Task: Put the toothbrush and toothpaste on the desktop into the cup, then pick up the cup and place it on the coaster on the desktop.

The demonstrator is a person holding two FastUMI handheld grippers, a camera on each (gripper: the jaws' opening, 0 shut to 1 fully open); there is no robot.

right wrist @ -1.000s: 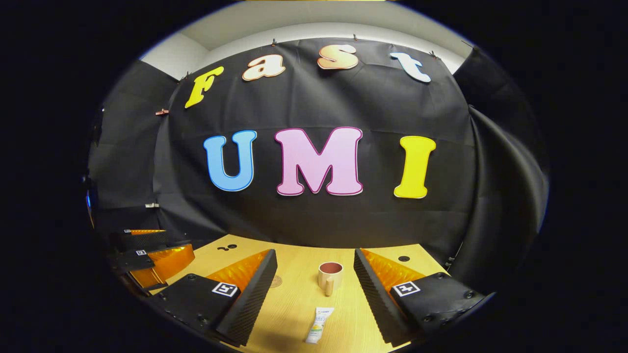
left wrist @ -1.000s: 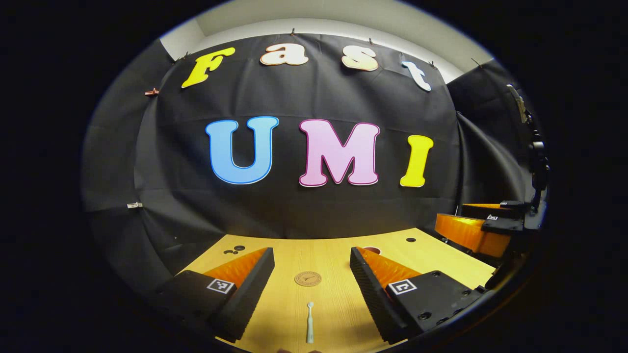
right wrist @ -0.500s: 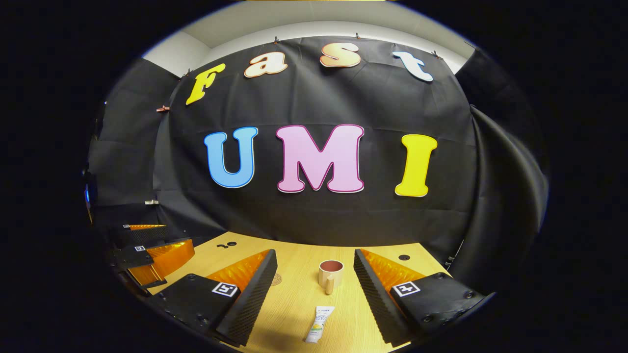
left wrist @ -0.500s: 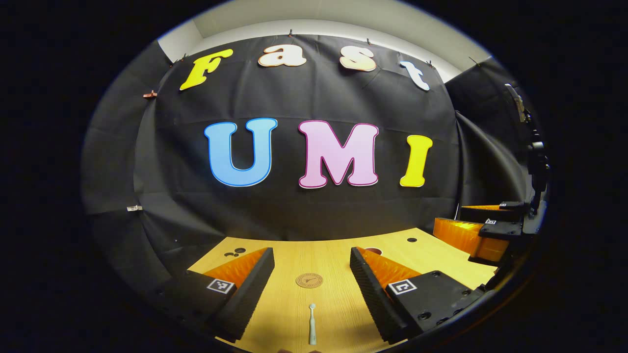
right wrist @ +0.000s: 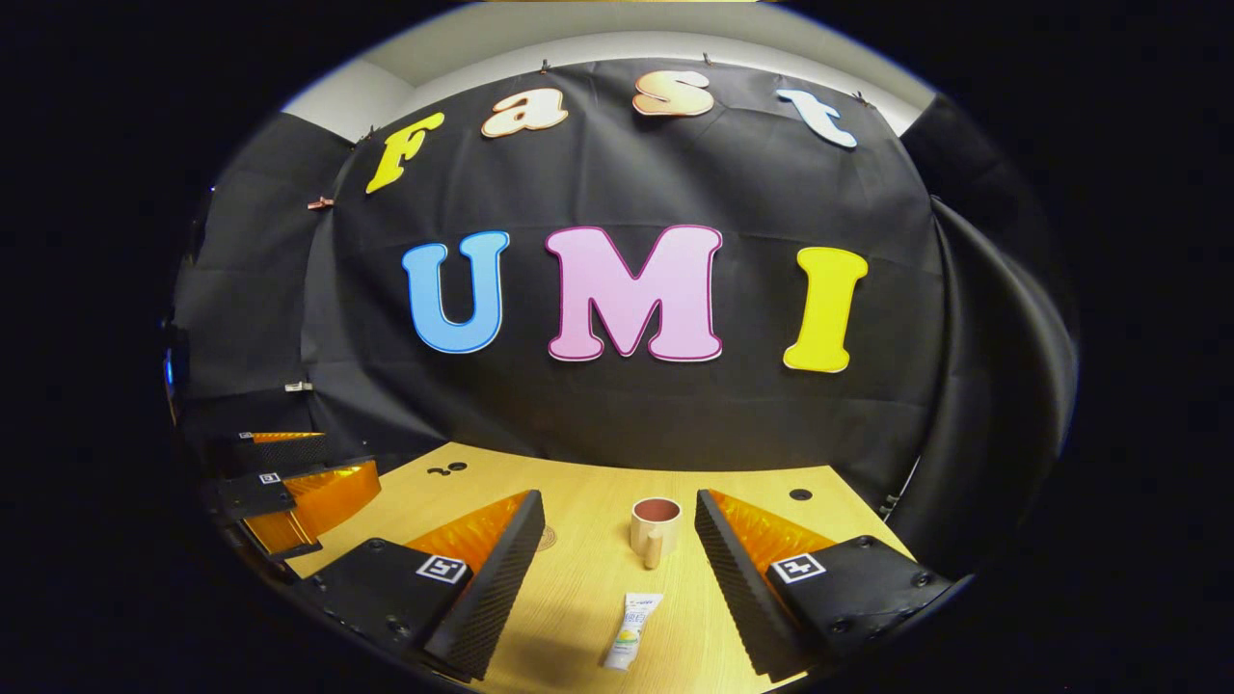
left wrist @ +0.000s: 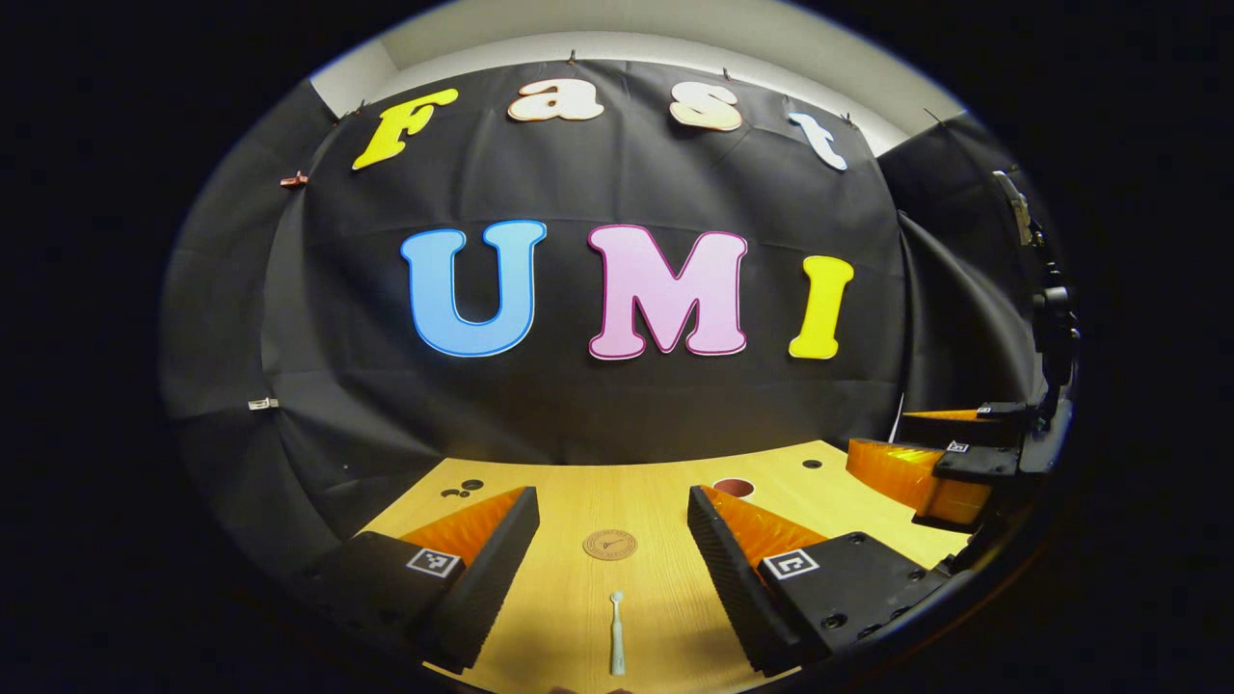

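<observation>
In the left gripper view a pale toothbrush [left wrist: 616, 633] lies flat on the wooden desktop [left wrist: 578, 598], head pointing away, between the fingers of my open left gripper [left wrist: 612, 516]. A round brown coaster [left wrist: 609, 545] sits just beyond it. The cup's dark rim [left wrist: 734, 488] peeks over the right finger. In the right gripper view a white toothpaste tube [right wrist: 632, 631] lies on the desktop between the fingers of my open right gripper [right wrist: 619, 516]. The beige cup [right wrist: 656, 526] stands upright beyond it, handle toward me. Neither gripper holds anything.
The right gripper [left wrist: 950, 458] hovers at the desktop's right edge in the left gripper view; the left gripper [right wrist: 289, 487] hangs over the left edge in the right gripper view. Small dark holes [left wrist: 808, 464] dot the far desktop. The black cloth wall closes the back.
Both views tilt slightly downward, showing a little more of the desktop. The toothbrush, toothpaste, cup and coaster stay in place. Both grippers remain open.
</observation>
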